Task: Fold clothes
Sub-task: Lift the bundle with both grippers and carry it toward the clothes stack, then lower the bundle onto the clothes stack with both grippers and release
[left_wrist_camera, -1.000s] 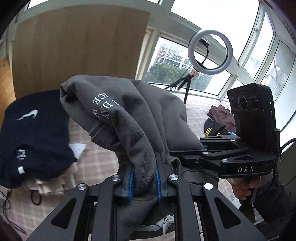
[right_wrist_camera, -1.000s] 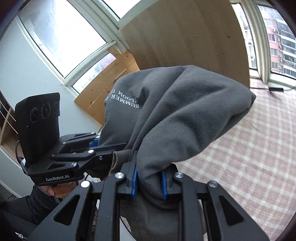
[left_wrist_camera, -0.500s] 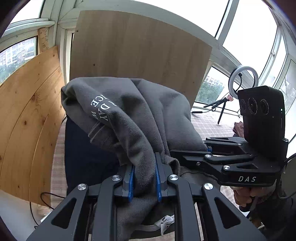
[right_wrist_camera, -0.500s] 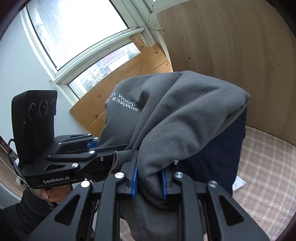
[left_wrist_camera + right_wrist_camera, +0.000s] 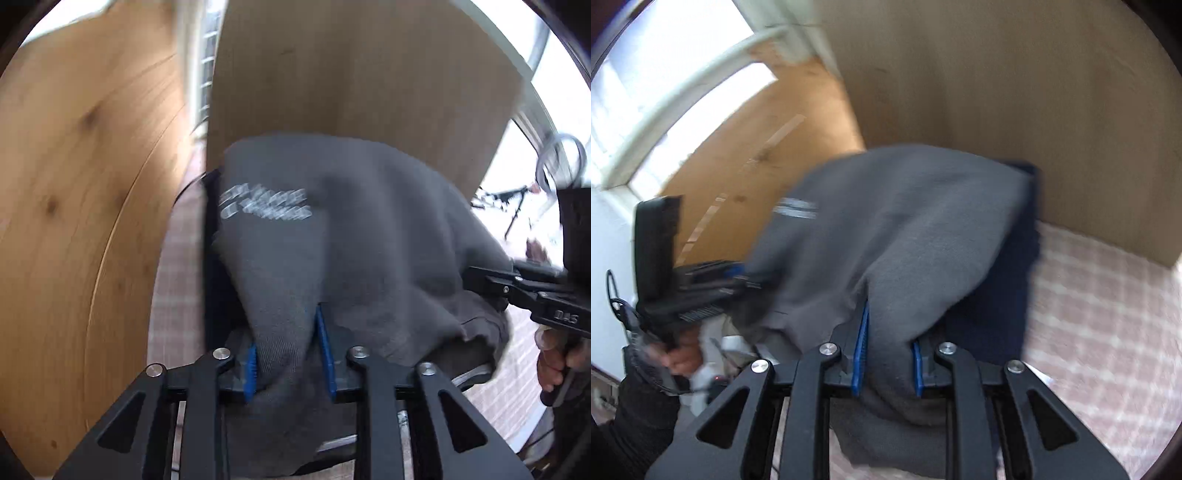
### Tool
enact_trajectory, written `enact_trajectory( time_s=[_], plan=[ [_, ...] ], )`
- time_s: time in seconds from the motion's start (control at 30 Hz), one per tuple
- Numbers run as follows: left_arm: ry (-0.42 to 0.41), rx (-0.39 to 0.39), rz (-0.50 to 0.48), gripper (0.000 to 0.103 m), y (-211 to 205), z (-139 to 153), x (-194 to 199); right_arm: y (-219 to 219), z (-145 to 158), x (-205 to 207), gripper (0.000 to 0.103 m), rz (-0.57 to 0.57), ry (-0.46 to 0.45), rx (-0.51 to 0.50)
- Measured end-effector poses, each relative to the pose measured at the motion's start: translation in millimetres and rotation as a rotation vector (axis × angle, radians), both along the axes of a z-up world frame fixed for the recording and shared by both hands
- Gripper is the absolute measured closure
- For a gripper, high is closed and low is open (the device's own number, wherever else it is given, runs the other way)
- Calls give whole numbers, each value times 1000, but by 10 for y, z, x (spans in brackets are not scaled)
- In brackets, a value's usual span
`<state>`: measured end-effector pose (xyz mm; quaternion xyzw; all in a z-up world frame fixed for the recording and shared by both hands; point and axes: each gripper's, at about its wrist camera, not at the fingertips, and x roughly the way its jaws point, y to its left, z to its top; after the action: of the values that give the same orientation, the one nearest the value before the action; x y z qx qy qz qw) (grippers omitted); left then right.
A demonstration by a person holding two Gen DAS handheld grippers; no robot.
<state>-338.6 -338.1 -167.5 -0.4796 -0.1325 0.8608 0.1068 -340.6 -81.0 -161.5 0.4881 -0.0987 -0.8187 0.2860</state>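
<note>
Left wrist view: a folded grey fleece sweatshirt with white lettering (image 5: 332,236) is seen bunched between the blue pads of the left gripper (image 5: 288,354), whose jaws are opening around the cloth, over a dark navy garment (image 5: 218,288) on a pink checked cloth surface (image 5: 173,266); pale wooden boards (image 5: 351,74) are stood close behind, and the right gripper (image 5: 491,284) is seen at the right edge. Right wrist view: the sweatshirt (image 5: 905,229) is clamped by the right gripper (image 5: 886,354), the navy garment (image 5: 1004,295) is largely covered, and the left gripper (image 5: 701,288) is blurred.
</note>
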Motion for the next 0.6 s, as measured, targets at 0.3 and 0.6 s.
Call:
enact_trajectory(
  time_s=[0.3, 0.6],
  plan=[
    [106, -15, 9, 68, -36, 424, 197, 443, 272, -187, 78, -78, 28, -122],
    [90, -8, -49, 61, 123, 413, -654, -105, 335, -824, 78, 26, 52, -28]
  ],
)
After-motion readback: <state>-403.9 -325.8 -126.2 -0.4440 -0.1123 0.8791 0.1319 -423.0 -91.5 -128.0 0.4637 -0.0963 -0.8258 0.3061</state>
